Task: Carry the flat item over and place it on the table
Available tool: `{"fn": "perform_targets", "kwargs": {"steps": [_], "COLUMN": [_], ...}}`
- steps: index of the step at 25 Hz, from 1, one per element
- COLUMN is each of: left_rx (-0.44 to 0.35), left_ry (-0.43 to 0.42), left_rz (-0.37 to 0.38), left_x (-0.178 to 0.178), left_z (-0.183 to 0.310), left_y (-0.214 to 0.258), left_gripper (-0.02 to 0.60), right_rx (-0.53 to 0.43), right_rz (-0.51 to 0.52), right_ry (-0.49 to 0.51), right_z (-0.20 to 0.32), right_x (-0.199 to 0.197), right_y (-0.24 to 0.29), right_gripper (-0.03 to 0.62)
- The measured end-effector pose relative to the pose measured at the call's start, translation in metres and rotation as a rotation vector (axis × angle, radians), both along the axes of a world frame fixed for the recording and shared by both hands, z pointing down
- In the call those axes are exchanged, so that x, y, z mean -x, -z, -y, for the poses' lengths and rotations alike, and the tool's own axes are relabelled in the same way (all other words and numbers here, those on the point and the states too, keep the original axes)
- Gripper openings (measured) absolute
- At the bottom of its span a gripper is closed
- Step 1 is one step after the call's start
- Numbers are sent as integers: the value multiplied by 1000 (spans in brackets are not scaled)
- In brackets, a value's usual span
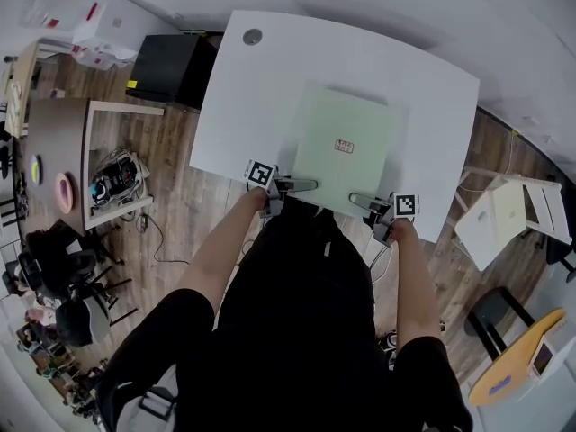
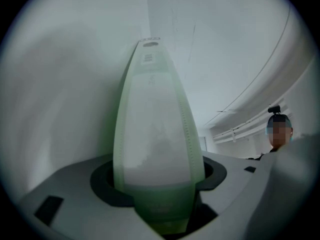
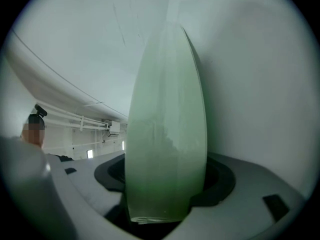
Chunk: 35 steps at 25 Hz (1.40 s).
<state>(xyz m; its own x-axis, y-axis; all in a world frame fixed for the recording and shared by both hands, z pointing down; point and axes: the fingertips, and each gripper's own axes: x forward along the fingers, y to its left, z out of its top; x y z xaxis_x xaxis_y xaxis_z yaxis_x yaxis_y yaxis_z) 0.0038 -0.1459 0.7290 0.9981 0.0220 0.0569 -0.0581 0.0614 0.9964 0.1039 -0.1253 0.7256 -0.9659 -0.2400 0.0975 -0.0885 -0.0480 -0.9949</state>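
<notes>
The pale green flat board (image 1: pixel 331 120) lies level over the white counter (image 1: pixel 256 97). It sits toward the counter's near side, and its near edge is just inside the counter's near edge. I cannot tell whether it rests fully on the surface or hangs just above it. A small red-and-white label (image 1: pixel 344 146) sits near the middle of its top face.

The person stands against the counter's near edge with both bare arms reaching forward. The left gripper (image 1: pixel 306 184) is at the board's near left corner and the right gripper (image 1: pixel 360 199) at its near right corner. Each has one grey finger lying over the top face. The gripper views show the board's thick edge rising straight from between the jaws, with the white counter on one side and the room's ceiling on the other. Both pairs of jaws stand wide and are clamped on that edge.

A round grey grommet (image 1: pixel 253 36) marks the counter's far left corner. A black box (image 1: pixel 166 66) stands on the wooden floor just beside the counter's left end, and a wooden desk (image 1: pixel 54 142) stands well off to the left.
</notes>
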Motion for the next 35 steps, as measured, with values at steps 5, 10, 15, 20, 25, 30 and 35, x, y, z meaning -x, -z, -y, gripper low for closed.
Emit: {"fn": "perform_targets", "kwargs": {"steps": [5, 10, 15, 20, 25, 30, 35], "left_rx": [10, 5, -2, 3, 5, -34, -98], "left_ry": [5, 3, 6, 38, 47, 31, 2], "left_rz": [1, 15, 15, 2, 9, 7, 45], "left_x": [0, 1, -2, 0, 5, 6, 3], "left_z": [0, -2, -2, 0, 2, 0, -3], "left_y": [0, -3, -2, 1, -2, 3, 0], "left_gripper": [308, 308, 308, 308, 308, 311, 346], "right_rx": [-18, -9, 10, -15, -28, 28, 19], "right_rz": [-146, -91, -114, -91, -119, -156, -175], "right_ry": [-1, -38, -55, -116, -143, -182, -223], "right_z": [-5, -8, -10, -8, -9, -14, -15], "right_x": [-27, -28, -35, -49, -57, -59, -64], "right_y": [-18, -7, -13, -7, -11, -17, -19], "right_gripper": [314, 314, 314, 314, 314, 258, 215]}}
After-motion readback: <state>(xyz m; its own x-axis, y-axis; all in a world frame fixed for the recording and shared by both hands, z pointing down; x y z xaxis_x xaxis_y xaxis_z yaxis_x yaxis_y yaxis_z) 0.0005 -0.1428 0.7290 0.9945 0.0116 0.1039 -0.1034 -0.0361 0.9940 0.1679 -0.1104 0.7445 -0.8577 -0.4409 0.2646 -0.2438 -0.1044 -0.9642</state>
